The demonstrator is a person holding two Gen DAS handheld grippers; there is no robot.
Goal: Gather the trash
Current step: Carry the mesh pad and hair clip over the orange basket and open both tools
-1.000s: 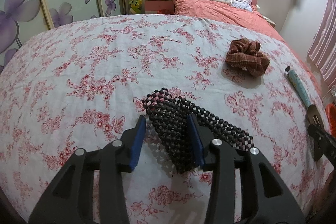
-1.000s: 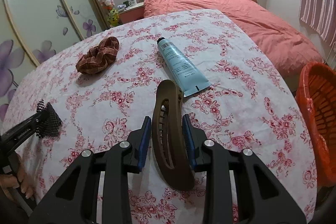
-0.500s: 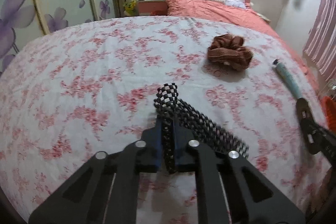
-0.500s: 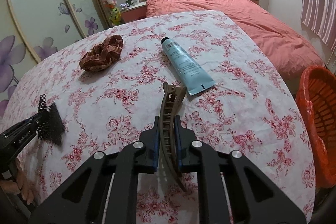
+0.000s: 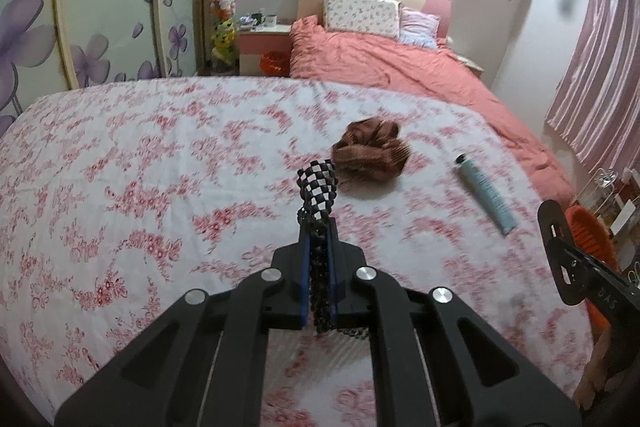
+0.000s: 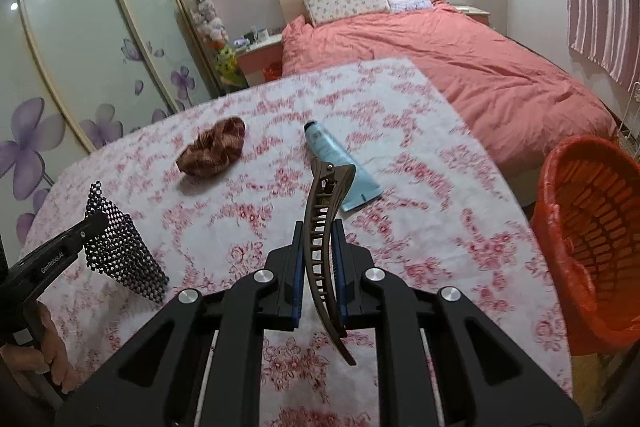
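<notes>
Evidently both pieces are light: the left gripper (image 5: pixel 318 259) has its jaws clamped on a limp black-and-white beaded mesh piece (image 5: pixel 318 187), best pinched mid-length, while the right gripper (image 6: pixel 318 259) grips a stiff, slick brown hair clip (image 6: pixel 324 227) across its spine, both held above the floral surface (image 6: pixel 420 227).

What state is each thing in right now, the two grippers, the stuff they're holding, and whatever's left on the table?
left gripper: shut on the beaded mesh piece
beaded mesh piece: gripped, lifted off the cloth
right gripper: shut on the hair clip
hair clip: gripped, raised
scrunchie: lying on the tablecloth
tube: lying flat, cap on
orange basket: upright beside the table
</notes>
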